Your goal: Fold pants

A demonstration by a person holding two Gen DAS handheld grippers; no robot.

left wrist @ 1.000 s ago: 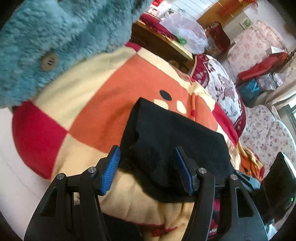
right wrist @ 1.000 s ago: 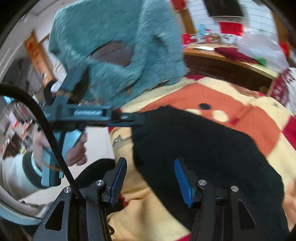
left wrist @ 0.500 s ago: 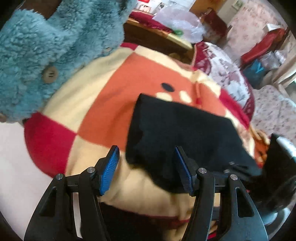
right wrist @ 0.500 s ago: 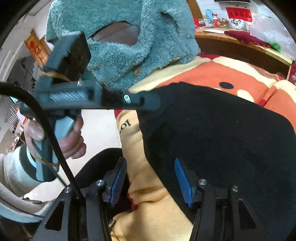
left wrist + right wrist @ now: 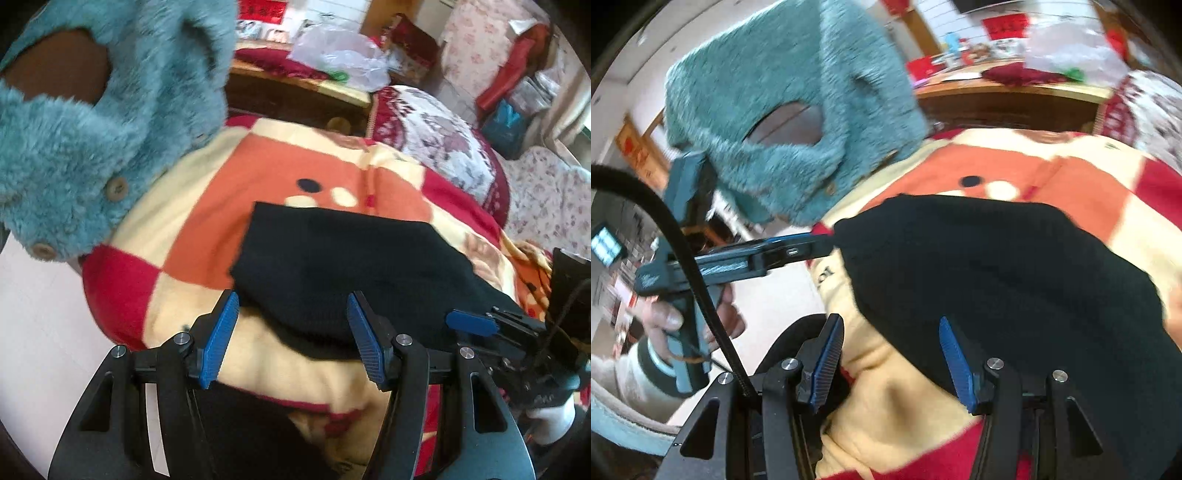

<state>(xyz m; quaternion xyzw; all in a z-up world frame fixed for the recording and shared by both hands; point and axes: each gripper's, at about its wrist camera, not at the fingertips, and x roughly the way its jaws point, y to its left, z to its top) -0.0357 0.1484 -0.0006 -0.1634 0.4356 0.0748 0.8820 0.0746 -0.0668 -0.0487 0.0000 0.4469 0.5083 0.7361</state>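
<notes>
Pants (image 5: 354,266), black, lie folded in a compact slab on a checked blanket (image 5: 207,221) of orange, cream and red squares that covers the bed. Left gripper (image 5: 293,332): jaws stand wide apart, blue pads on either side of the near edge of the pants, nothing pinched between them. Right gripper (image 5: 890,362): jaws also wide apart; the right pad sits over the black cloth, the left pad over cream blanket, nothing clamped. Left wrist view shows the whole outline of the fold, far edge straight, and the right gripper (image 5: 476,323) entering from the lower right beside the cloth. Right wrist view shows only the near left part of the pants (image 5: 1015,280); it alone shows the left gripper (image 5: 816,242) from the side, its tip at the left corner of the fold, and the bare hand (image 5: 683,325) around its teal handle. Whether that tip touches the cloth, cannot tell. A teal fleece garment (image 5: 92,140) with brown buttons hangs over the far left corner of the blanket in both views. Behind it a wooden worktop (image 5: 1015,86) carries a plastic bag (image 5: 340,55).
</notes>
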